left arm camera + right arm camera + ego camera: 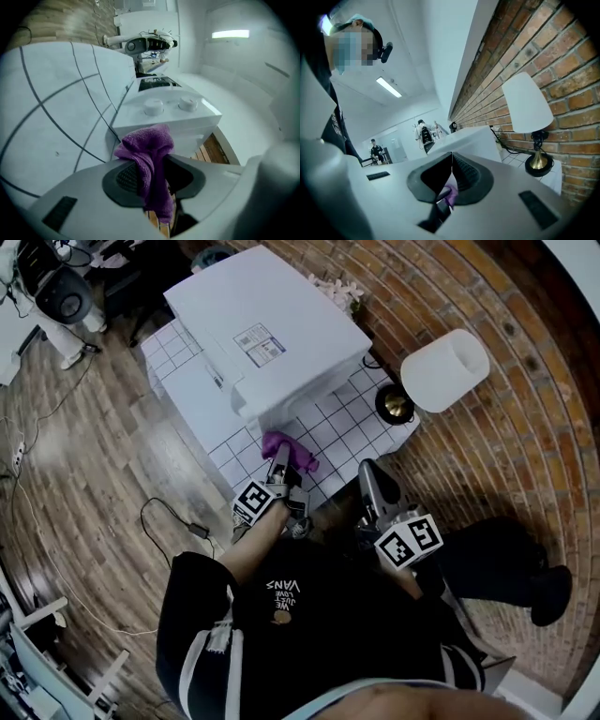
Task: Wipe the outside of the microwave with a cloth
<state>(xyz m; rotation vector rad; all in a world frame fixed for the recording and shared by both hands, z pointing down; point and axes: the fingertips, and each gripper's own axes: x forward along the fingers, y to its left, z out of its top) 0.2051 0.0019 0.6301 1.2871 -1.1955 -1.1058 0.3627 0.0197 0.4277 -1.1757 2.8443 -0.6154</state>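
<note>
Cloth [146, 149], purple and terry-like, is clamped between the jaws of the left gripper [157, 177]; its bunched upper part is seen above the jaws and a tail hangs below them. From the head view the same cloth [292, 450] is found at the tip of the left gripper [281, 465], just below the front lower edge of the microwave [267, 329]; whether it touches the casing cannot be told. The right gripper [369, 472] is held beside it, over the near edge of the desk [330, 432]. In its own view the jaws of the right gripper [451, 174] are seen pressed together with nothing between them; a scrap of purple shows beyond, under them.

The desk is covered in white tiles with dark joints. The white microwave is set on it, and two round knobs [153, 107] are seen on its panel in the left gripper view, just past the cloth. A lamp [444, 369] with a white shade and a brass base [396, 406] is placed on the desk to the right of the microwave, close against the brick wall [525, 418]. A dark cable [169, 518] is seen on the wooden floor [94, 456] at the left. Far off, people [376, 151] are visible in the room.
</note>
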